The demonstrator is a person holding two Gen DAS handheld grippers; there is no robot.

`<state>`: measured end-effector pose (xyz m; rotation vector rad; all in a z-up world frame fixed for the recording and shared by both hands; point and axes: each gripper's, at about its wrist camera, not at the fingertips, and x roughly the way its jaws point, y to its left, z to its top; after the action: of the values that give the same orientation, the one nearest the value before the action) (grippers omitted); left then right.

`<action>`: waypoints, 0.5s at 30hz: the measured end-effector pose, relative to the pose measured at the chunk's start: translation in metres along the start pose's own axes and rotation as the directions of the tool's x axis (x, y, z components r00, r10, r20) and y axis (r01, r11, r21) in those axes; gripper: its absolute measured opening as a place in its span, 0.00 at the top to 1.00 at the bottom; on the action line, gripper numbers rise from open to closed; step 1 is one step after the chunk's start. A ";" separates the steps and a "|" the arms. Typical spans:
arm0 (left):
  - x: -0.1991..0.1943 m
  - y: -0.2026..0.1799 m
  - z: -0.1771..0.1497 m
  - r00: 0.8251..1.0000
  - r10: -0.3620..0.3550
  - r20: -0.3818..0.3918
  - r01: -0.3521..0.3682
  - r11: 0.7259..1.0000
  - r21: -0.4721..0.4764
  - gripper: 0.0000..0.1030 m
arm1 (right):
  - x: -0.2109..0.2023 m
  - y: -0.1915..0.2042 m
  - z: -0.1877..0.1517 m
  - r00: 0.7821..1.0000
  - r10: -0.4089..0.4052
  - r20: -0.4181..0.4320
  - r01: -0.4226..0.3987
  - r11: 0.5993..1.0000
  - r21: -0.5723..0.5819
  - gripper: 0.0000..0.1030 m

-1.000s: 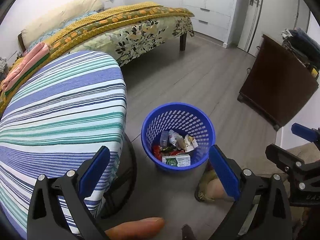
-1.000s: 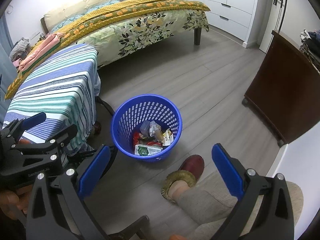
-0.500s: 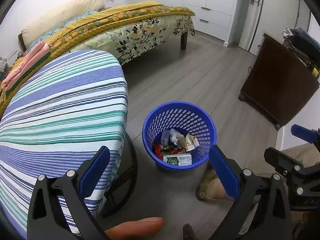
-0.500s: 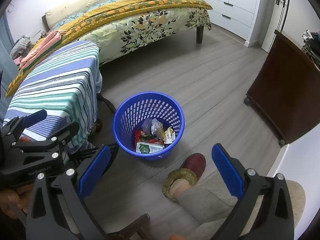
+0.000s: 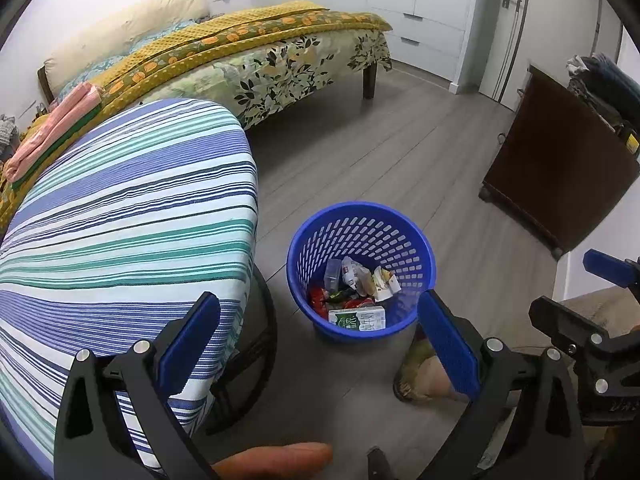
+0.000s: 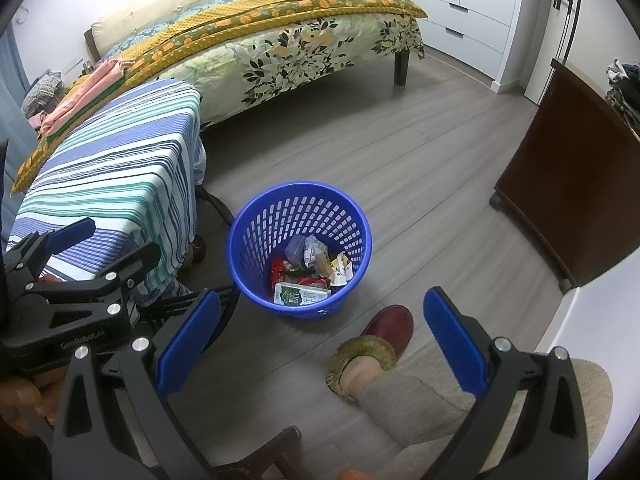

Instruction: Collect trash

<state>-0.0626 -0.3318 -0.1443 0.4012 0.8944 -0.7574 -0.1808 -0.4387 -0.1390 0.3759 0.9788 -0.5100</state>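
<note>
Blue bin point(image 6: 299, 249) sits on the floor point(image 6: 420, 184) just right of the striped counter point(image 5: 120, 220), trash point(image 6: 310, 276) already piled in its bottom. Both tongs, left point(image 5: 318, 346) and right point(image 6: 316, 338), hang wide open and empty above it. Risk I see: nothing loose shows anywhere, so another grab could fish stuff back out, or bump the light bin over next to that slipper point(image 6: 390, 326)

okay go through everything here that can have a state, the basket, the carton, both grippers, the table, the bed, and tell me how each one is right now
Blue basket: upright on the floor, holding trash.
Green-and-white carton: lying flat in the basket.
Left gripper: open, empty.
Right gripper: open, empty.
Table: covered with a striped cloth.
Bed: made, blanket spread.
</note>
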 end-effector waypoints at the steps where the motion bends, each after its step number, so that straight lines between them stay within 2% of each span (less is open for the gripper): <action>1: 0.000 0.000 0.000 1.000 0.000 -0.001 0.000 1.000 0.000 0.05 | 0.000 0.000 0.000 1.000 -0.001 0.000 0.001 1.000 -0.001 0.04; 15: 0.000 0.000 0.000 1.000 0.000 -0.001 0.000 1.000 0.001 0.05 | 0.000 0.002 -0.001 1.000 -0.003 0.000 0.003 1.000 0.003 0.04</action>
<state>-0.0627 -0.3316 -0.1444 0.4027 0.8950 -0.7574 -0.1807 -0.4364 -0.1393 0.3769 0.9793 -0.5143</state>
